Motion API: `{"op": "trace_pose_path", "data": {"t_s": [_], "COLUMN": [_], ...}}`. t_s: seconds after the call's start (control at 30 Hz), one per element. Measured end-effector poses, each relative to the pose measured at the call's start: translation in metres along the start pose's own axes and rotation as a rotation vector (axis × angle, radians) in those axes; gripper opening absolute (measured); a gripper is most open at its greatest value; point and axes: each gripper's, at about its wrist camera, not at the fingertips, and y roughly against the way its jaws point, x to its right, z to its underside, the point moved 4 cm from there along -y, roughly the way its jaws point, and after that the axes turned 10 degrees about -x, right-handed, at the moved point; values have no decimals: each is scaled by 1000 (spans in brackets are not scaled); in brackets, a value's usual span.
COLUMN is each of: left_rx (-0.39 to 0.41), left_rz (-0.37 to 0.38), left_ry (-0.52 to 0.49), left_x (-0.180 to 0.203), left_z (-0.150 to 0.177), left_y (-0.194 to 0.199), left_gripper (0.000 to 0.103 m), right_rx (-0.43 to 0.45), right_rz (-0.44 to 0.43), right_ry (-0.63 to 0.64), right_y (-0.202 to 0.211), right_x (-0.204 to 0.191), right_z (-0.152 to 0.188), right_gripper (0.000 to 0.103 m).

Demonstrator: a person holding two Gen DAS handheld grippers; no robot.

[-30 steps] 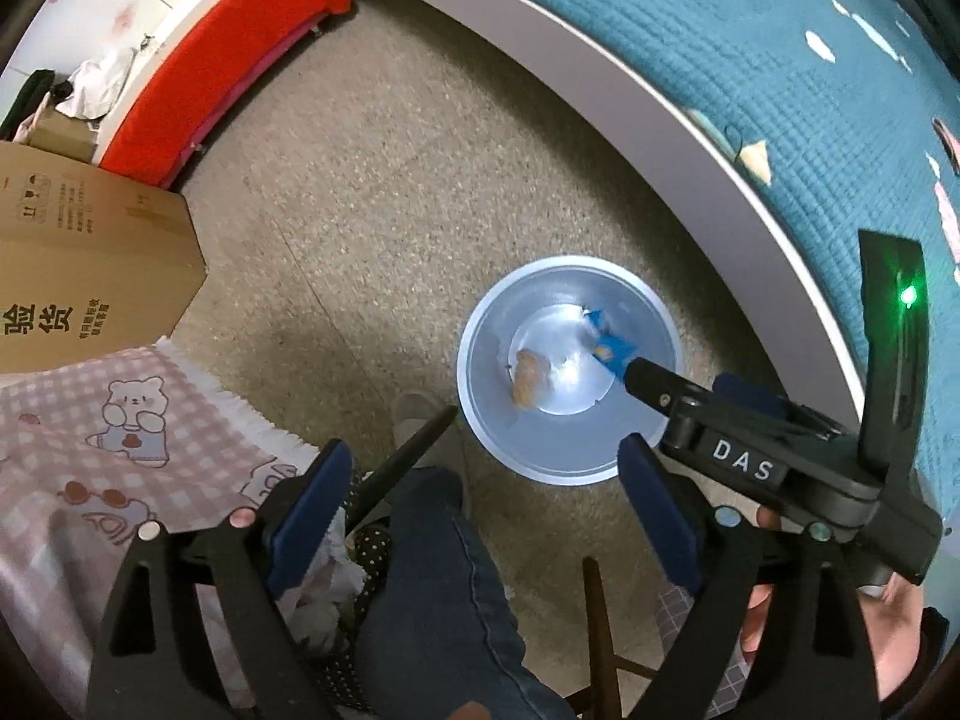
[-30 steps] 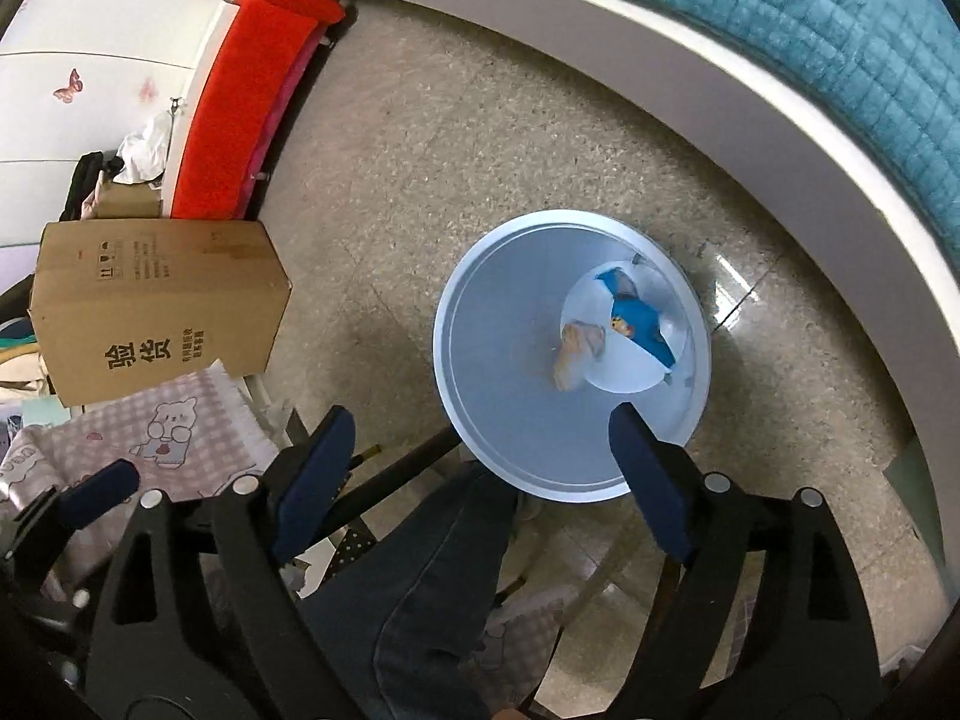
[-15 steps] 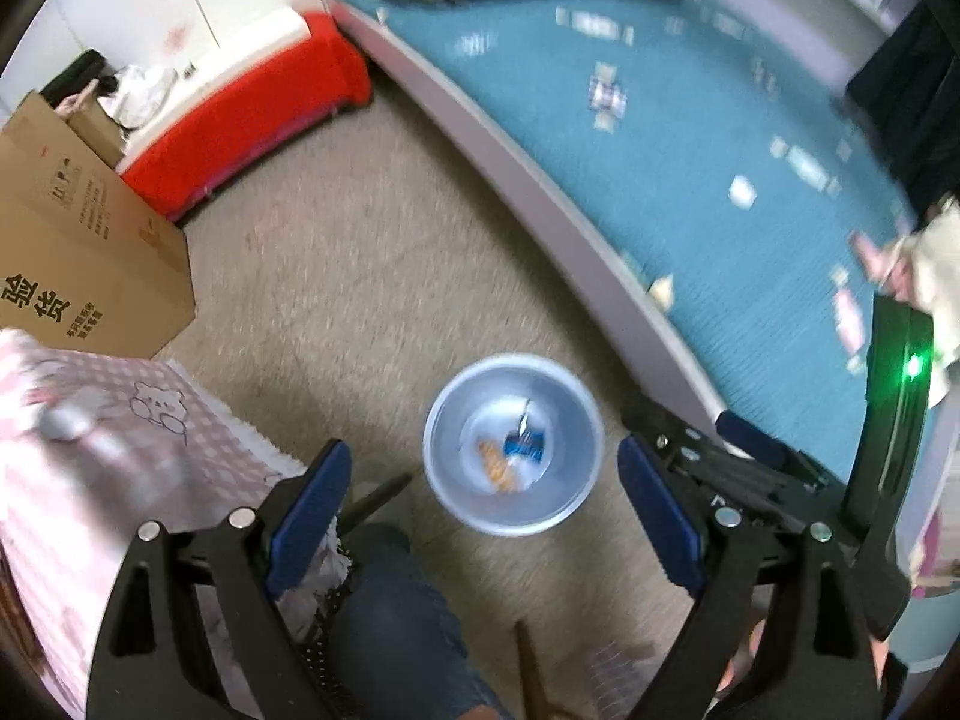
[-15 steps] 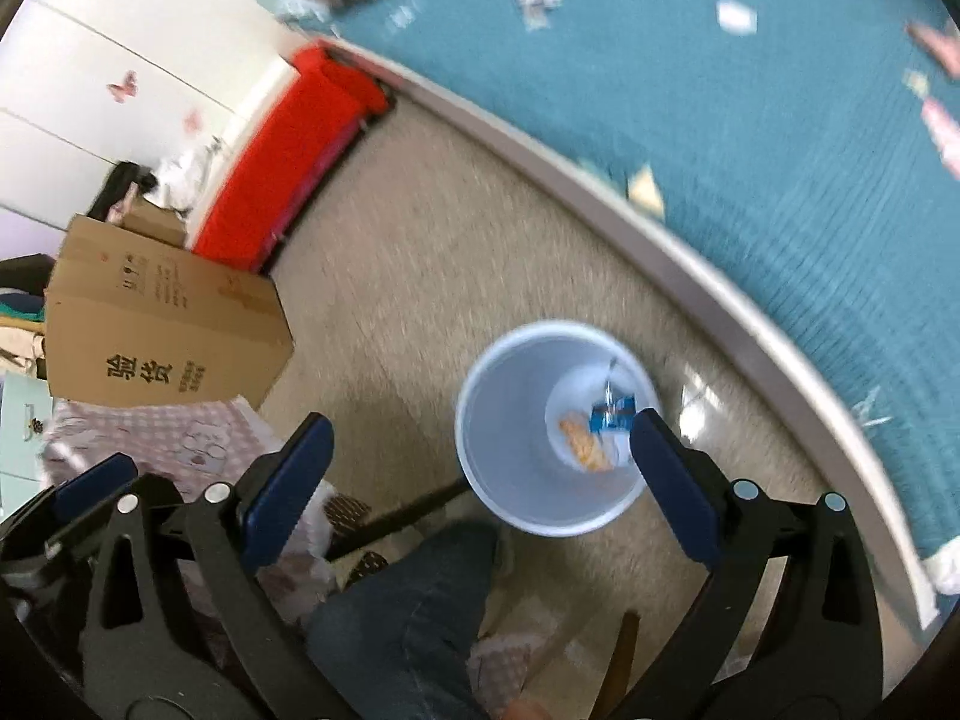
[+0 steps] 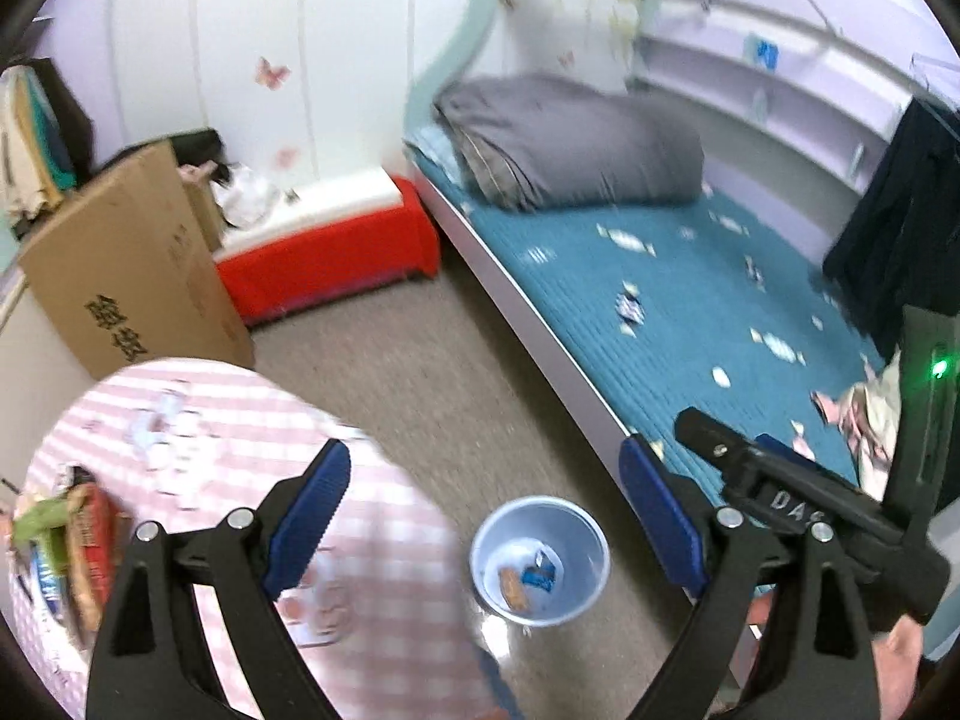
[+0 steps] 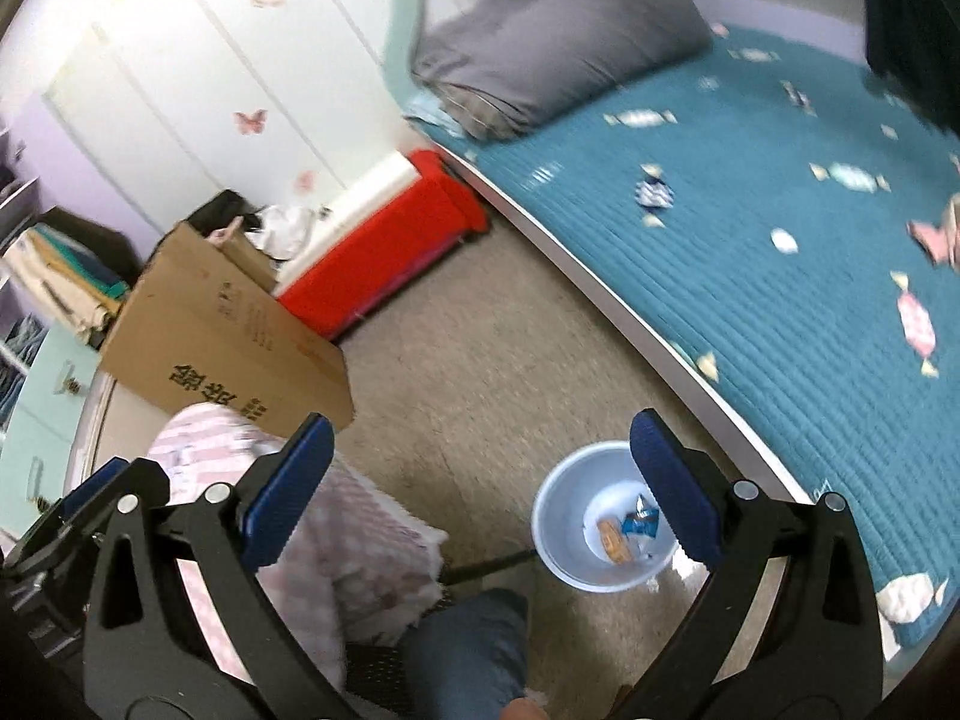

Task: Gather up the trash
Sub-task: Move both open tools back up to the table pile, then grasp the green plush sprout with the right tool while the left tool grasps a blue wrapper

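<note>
Both blue-padded fingers of the left gripper (image 5: pixel 486 510) stand wide apart with nothing between them, seen from the left wrist camera. Below and between them a pale blue bin (image 5: pixel 539 561) sits on the speckled floor (image 5: pixel 432 384), just beside the white edge of the bed (image 5: pixel 690 294). Inside the bin lie an orange wrapper (image 5: pixel 512 586) and a blue wrapper (image 5: pixel 539 573), side by side. On the teal bedcover a blue-and-white wrapper (image 5: pixel 628 306) lies near the edge, and other small pale spots dot the cover (too blurred to tell printed sweets from loose scraps). A folded grey quilt (image 5: pixel 570 141) rests at the head of the bed. To the lower left is a pink checked cloth (image 5: pixel 180 420), behind it a cardboard box (image 5: pixel 129 267) and a red bench (image 5: pixel 336 252). The right gripper (image 5: pixel 786 495) juts in from the right, its body marked with letters; its fingers are out of this view.

From the right wrist camera, the right gripper (image 6: pixel 474 480) is likewise spread wide and carries nothing. The bin (image 6: pixel 603 531) shows partly behind its right-hand finger, close to the bed (image 6: pixel 780 276) edge, with the orange wrapper (image 6: pixel 613 537) and blue wrapper (image 6: pixel 641 522) at its bottom. The blue-and-white wrapper (image 6: pixel 654 195) lies on the cover, well apart from the bin. The quilt (image 6: pixel 558 48), box (image 6: pixel 222 336), bench (image 6: pixel 384 240) and checked cloth (image 6: pixel 312 540) all show, and a knee in blue jeans (image 6: pixel 468 654) fills the bottom centre.
</note>
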Motion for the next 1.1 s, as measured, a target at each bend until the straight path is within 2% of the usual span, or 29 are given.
{"op": "trace_pose_path", "data": {"t_s": [0.43, 0.63, 0.9, 1.1], "left_rx": [169, 233, 242, 195], "left_rz": [-75, -145, -277, -324], "left_ry": [137, 206, 309, 364], "left_x": [-112, -176, -266, -320], "left_z": [36, 64, 114, 149], "left_y": [93, 125, 140, 131], "left_gripper": [90, 90, 92, 92], "right_rx": [58, 54, -2, -58], "right_rz": [-115, -145, -174, -185], "right_ry": [235, 388, 577, 684], "right_y": [40, 43, 16, -16], "right_x": [-141, -210, -286, -322], "right_z": [22, 45, 85, 112], "right_gripper": [97, 97, 97, 97]}}
